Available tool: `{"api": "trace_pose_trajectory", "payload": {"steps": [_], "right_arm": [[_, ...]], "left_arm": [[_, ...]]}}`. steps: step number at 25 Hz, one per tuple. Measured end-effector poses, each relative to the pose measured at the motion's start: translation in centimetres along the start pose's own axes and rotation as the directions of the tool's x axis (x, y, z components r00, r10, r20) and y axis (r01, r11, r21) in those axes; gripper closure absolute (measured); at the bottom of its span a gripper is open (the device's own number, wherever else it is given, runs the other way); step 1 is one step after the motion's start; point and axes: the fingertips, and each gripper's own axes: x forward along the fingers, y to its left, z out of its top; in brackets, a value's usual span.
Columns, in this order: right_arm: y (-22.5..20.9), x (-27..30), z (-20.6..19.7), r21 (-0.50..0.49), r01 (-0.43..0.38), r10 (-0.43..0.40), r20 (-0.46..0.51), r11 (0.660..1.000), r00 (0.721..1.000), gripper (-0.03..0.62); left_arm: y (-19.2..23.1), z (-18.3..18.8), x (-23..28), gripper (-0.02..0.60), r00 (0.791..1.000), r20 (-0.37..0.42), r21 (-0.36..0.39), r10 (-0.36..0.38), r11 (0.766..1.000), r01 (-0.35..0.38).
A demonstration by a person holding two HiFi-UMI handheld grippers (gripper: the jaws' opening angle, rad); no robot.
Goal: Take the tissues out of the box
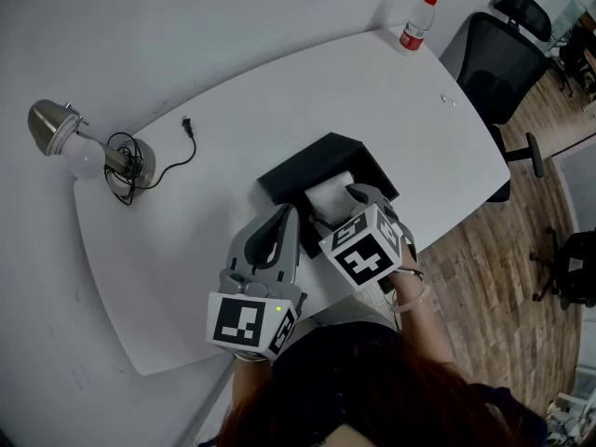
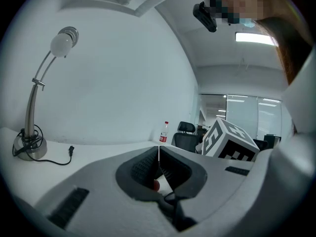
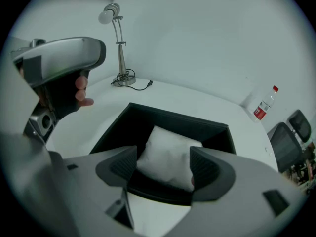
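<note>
A black open-topped box [image 1: 312, 164] stands near the front of the white table [image 1: 233, 110]. A white tissue pack [image 1: 330, 196] lies inside it. My right gripper [image 1: 350, 203] hovers over the near end of the box. In the right gripper view its jaws [image 3: 164, 165] stand wide open on either side of the tissue pack [image 3: 169, 154], within the walls of the box [image 3: 148, 116]. My left gripper [image 1: 288, 216] is just left of the box, above the table, with nothing between its shut jaws [image 2: 158, 151]. The right gripper's marker cube [image 2: 227, 140] shows beside it.
A silver desk lamp [image 1: 67, 136] with a coiled black cord [image 1: 140, 164] lies at the table's left end. A water bottle [image 1: 418, 22] stands at the far right corner. A black office chair [image 1: 503, 59] is beyond the right edge, over wooden floor.
</note>
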Motion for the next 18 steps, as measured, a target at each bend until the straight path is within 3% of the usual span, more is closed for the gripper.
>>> {"api": "trace_pose_trajectory", "payload": {"steps": [8, 14, 18], "right_arm": [[-0.2, 0.8, -0.5, 0.007, 0.000, 0.001, -0.101, 1.000, 0.995, 0.290], [-1.0, 1.2, -0.9, -0.012, 0.074, -0.075, -0.140, 0.997, 0.987, 0.292], [-1.2, 1.2, -0.9, -0.035, 0.085, -0.089, -0.145, 0.996, 0.985, 0.338]], "left_arm": [[0.5, -0.3, 0.0, 0.555, 1.000, -0.004, -0.011, 0.014, 1.000, -0.014], [0.5, -0.3, -0.1, 0.555, 1.000, 0.001, -0.013, 0.020, 1.000, -0.020], [0.4, -0.3, -0.4, 0.555, 1.000, 0.001, -0.012, 0.019, 1.000, -0.019]]}}
